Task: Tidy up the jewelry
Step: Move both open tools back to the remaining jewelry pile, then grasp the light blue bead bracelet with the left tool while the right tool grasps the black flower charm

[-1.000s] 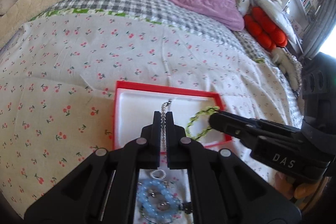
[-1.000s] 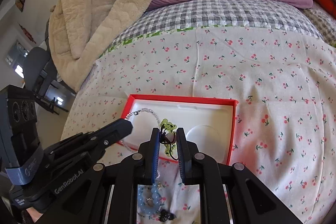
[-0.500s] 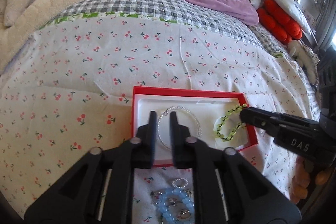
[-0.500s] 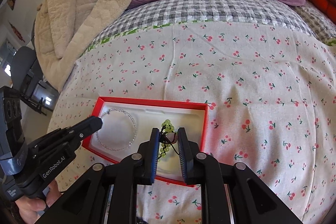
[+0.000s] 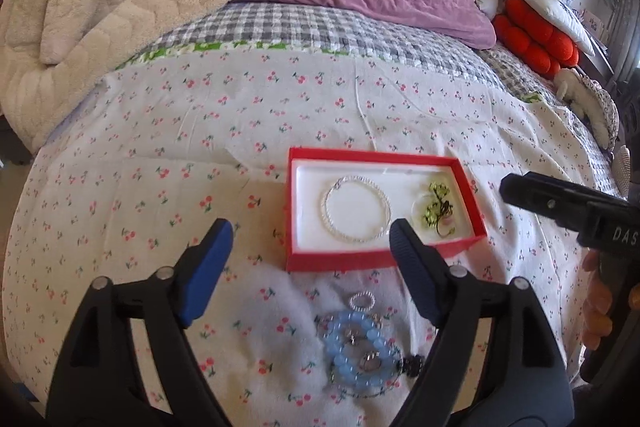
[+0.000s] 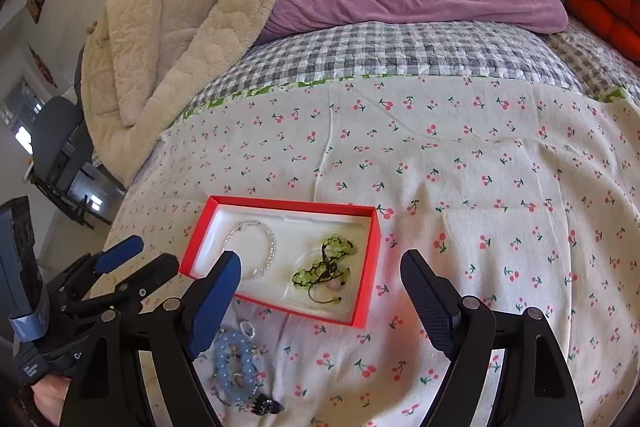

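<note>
Covering bed, cherry-print sheet

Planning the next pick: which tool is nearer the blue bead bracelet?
Left. The left tool stands open right above the blue bead bracelet; the right tool is open too, with the bracelet off to its left side.

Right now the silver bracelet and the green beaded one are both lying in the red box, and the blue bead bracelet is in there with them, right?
Not quite. The silver bracelet and the green beaded one do lie in the red box, but the blue bead bracelet lies outside it, on the cherry-print sheet just in front of the box. The left wrist view shows this.
</note>
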`<state>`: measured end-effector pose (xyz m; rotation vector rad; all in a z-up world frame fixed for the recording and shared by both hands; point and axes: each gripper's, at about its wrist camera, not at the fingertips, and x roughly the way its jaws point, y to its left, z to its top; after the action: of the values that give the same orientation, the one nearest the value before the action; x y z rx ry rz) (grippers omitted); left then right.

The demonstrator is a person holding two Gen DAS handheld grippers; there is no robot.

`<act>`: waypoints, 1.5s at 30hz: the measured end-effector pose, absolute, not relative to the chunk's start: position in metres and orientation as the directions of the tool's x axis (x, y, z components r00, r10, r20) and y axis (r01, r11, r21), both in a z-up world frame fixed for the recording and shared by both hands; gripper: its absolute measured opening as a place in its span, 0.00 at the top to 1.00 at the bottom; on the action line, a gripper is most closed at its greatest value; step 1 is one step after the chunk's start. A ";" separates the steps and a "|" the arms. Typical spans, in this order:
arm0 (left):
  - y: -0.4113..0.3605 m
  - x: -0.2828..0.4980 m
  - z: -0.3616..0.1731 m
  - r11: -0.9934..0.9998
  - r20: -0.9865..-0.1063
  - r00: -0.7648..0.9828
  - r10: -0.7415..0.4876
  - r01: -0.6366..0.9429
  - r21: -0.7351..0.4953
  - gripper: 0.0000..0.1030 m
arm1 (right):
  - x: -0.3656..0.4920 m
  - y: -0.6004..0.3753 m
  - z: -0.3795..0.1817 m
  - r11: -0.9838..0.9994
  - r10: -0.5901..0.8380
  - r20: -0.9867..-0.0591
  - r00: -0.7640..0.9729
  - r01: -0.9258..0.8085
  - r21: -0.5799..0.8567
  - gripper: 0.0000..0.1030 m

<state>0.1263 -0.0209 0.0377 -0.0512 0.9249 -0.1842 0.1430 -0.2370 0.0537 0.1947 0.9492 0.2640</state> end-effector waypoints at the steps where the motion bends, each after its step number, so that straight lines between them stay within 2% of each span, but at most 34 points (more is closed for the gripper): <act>1: -0.019 0.123 0.036 0.984 -0.795 0.580 -0.177 0.130 -0.125 0.20 | 0.139 -0.236 0.054 0.952 0.302 -0.778 0.551 -0.136 0.274 0.19; 11: -0.006 0.097 -0.001 0.986 -0.872 0.466 -0.148 0.135 -0.095 0.19 | 0.096 -0.216 0.041 0.961 0.265 -0.829 0.492 -0.202 0.187 0.19; 19: 0.015 0.079 -0.018 0.971 -0.886 0.410 -0.216 0.186 -0.150 0.20 | 0.077 -0.202 0.026 0.947 0.302 -0.848 0.436 -0.241 0.213 0.19; 23: 0.017 0.074 -0.022 0.958 -0.883 0.391 -0.260 0.219 -0.185 0.30 | 0.069 -0.193 0.016 0.938 0.315 -0.852 0.417 -0.276 0.211 0.19; 27: 0.009 0.068 -0.028 0.933 -0.882 0.346 -0.321 0.276 -0.231 0.49 | 0.064 -0.190 0.004 0.932 0.324 -0.859 0.398 -0.288 0.218 0.19; 32: -0.005 0.069 -0.036 0.911 -0.881 0.302 -0.364 0.310 -0.270 0.63 | 0.059 -0.183 -0.016 0.932 0.290 -0.885 0.363 -0.318 0.175 0.19; 36: -0.018 0.074 -0.039 0.898 -0.877 0.285 -0.387 0.333 -0.288 0.70 | 0.054 -0.178 -0.023 0.925 0.281 -0.897 0.341 -0.343 0.160 0.19; 45: -0.040 0.095 -0.054 0.913 -0.901 0.259 -0.348 0.311 -0.263 0.84 | 0.049 -0.173 -0.023 0.920 0.279 -0.897 0.342 -0.364 0.147 0.19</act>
<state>0.0953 -0.0397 -0.0543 -0.0348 1.2301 -0.4467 0.0486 -0.1728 -0.0226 -0.0838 1.1486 0.4186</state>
